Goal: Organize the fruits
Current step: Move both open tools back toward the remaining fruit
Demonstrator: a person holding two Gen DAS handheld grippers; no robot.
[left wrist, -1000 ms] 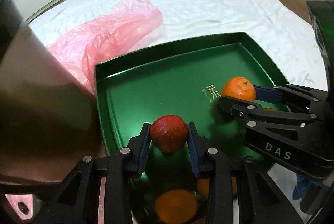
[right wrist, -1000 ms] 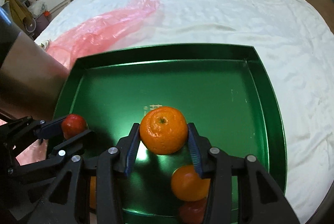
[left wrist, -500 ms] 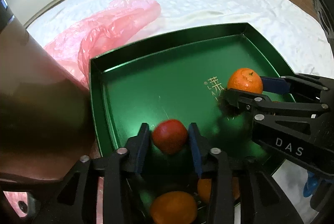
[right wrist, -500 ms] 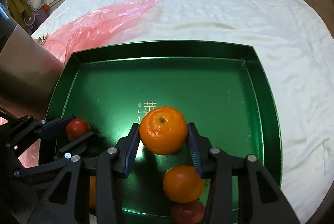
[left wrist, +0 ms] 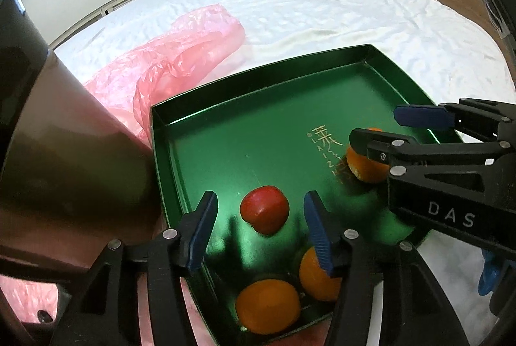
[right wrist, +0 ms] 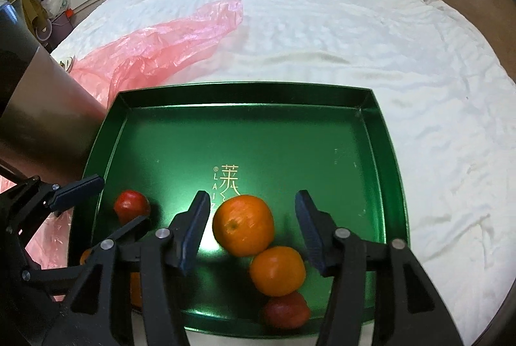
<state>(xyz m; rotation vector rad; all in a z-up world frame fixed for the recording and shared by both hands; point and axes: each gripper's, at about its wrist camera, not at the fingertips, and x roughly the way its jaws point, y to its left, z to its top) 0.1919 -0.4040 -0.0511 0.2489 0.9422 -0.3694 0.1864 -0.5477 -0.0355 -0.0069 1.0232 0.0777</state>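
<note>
- Nearest to us in the left wrist view, two oranges lie at the near edge of the green tray: one orange [left wrist: 267,305] low in the middle, and a second orange [left wrist: 317,276] partly behind the right finger of our left tool.
- Our left tool [left wrist: 258,225] has just been opening its jaws; the red fruit [left wrist: 264,213] sits on the tray floor between them, and we see a gap on each side, so the pads do not press it.
- In the right wrist view, a dark red fruit [right wrist: 285,309] lies at the near rim, and a smaller orange [right wrist: 277,270] is just behind it.
- Our right tool [right wrist: 250,223] has also just been opening, and it stands wide. The big orange [right wrist: 243,225] rests on the tray between the fingers, free of both pads, and seems to touch the smaller orange.
- The green tray [right wrist: 383,152] has gold letters in its middle; its far half is bare.
- The tray lies on a white bed [right wrist: 322,33].
- A pink plastic bag [right wrist: 167,46] lies on the bed beyond the left far corner of the tray.
</note>
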